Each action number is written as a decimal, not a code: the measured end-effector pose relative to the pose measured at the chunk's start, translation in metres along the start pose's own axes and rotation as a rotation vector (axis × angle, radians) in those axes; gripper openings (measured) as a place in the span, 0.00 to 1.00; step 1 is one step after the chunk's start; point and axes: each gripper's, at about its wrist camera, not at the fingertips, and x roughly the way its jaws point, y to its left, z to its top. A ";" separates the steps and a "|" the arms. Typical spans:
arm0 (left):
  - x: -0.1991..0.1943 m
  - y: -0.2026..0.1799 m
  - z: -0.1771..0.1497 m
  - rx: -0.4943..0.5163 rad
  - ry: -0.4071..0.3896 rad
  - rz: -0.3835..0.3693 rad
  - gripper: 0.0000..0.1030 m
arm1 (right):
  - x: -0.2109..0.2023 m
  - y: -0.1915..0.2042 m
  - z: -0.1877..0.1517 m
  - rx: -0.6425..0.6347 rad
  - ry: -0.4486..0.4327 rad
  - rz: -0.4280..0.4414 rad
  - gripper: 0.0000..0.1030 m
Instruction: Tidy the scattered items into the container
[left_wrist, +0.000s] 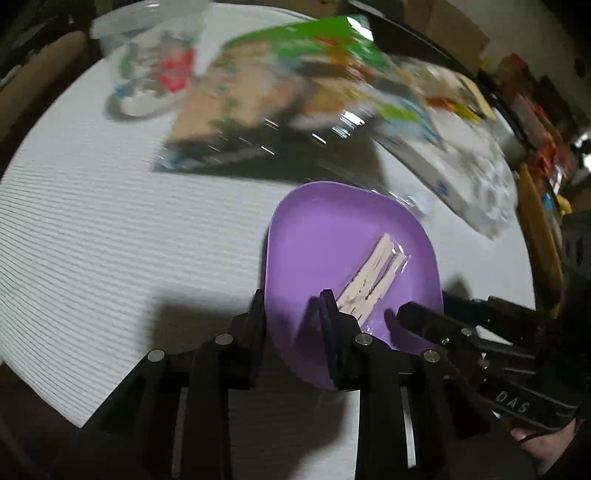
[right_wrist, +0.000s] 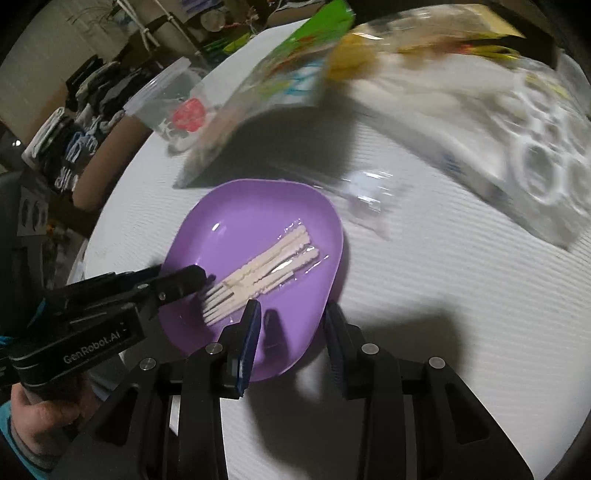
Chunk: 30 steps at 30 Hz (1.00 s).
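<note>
— Where are the forks (right_wrist: 258, 273) from where you stand?

— In the purple plate (right_wrist: 229, 221), a wrapped bundle lying flat. My left gripper (left_wrist: 295, 306) is right over the tine end; in the left view the bundle (left_wrist: 369, 273) runs away from my fingers, up and to the right, and one finger (left_wrist: 328, 314) sits just beside the tines. Whether it touches them I can't tell.

— And the gripper, is it holding anything?

— No. The left jaws stand apart with nothing between them, one finger out past the plate's (left_wrist: 314, 229) near rim, the other over its floor. The right gripper (right_wrist: 291, 325) is spread wide as well, empty, straddling the plate's near edge.

— Which hand is nearer?

— The left, I'd say (its tip shows in the right view (right_wrist: 199, 277) almost on the tines). The right hangs back at the rim, beside the handles' side of the bundle rather than over it.

— So what does the next move turn on?

— The long axis. It lies nearly along my left fingers' line, not across it, so to pinch the bundle I'd judge I must turn the wrist, or shift sideways until it sits in the gap.

— And the container?

— Probably the clear tub (left_wrist: 147, 62) at the far side of the table (left_wrist: 92, 221), well apart from the plate (blurred; contents unclear). Bags (left_wrist: 295, 74) lie between.
</note>
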 end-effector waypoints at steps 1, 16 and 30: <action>0.001 0.006 0.005 -0.005 -0.003 0.006 0.24 | 0.005 0.002 0.006 0.007 0.001 0.008 0.34; -0.027 -0.005 -0.003 0.053 -0.098 0.079 0.73 | -0.045 -0.049 0.006 0.115 -0.105 -0.029 0.64; 0.025 -0.170 -0.016 0.267 -0.127 -0.033 1.00 | -0.118 -0.172 -0.040 0.174 -0.245 -0.401 1.00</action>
